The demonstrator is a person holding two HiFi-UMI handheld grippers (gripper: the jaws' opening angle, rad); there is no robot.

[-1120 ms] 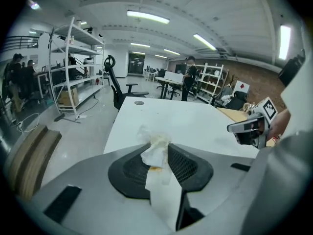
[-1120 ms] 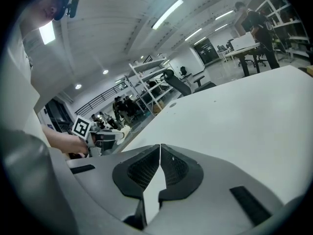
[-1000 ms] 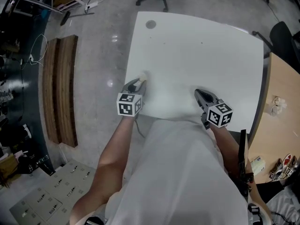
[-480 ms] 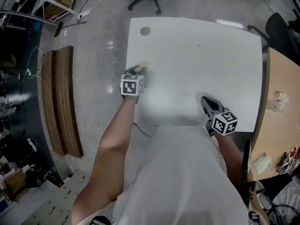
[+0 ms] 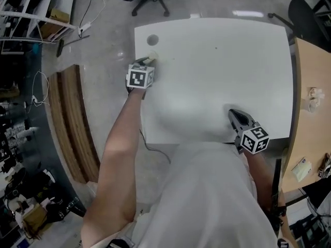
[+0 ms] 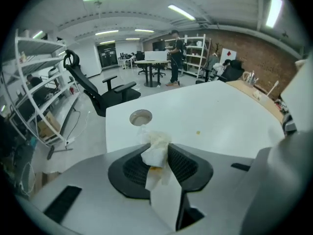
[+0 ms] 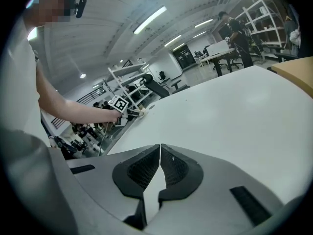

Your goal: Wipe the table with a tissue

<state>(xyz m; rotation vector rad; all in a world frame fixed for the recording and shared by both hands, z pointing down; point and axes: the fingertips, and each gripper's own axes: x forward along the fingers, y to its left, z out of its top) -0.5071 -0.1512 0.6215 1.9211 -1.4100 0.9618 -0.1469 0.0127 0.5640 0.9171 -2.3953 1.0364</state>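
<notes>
The white table [image 5: 217, 71] spreads out ahead of both our grippers, and a black office chair [image 6: 95, 89] stands on the floor beyond its far left corner, past the tip of our left gripper [image 5: 149, 61]. That gripper points steeply down at the table's left side near the far corner, its jaws clenched on a crumpled white tissue [image 6: 155, 151]. The wad bulges out between the ribbed pads and sits at the tip, against the tabletop. Our right gripper [image 5: 234, 113] is over the near edge of the table, well apart from the left one, with its jaws pressed together and nothing between them. Just ahead of the tissue lies the round cable hole [image 6: 141, 117] in the tabletop, and a tiny yellowish speck [image 6: 198, 132] lies on the surface to the right of the left gripper's tip.
</notes>
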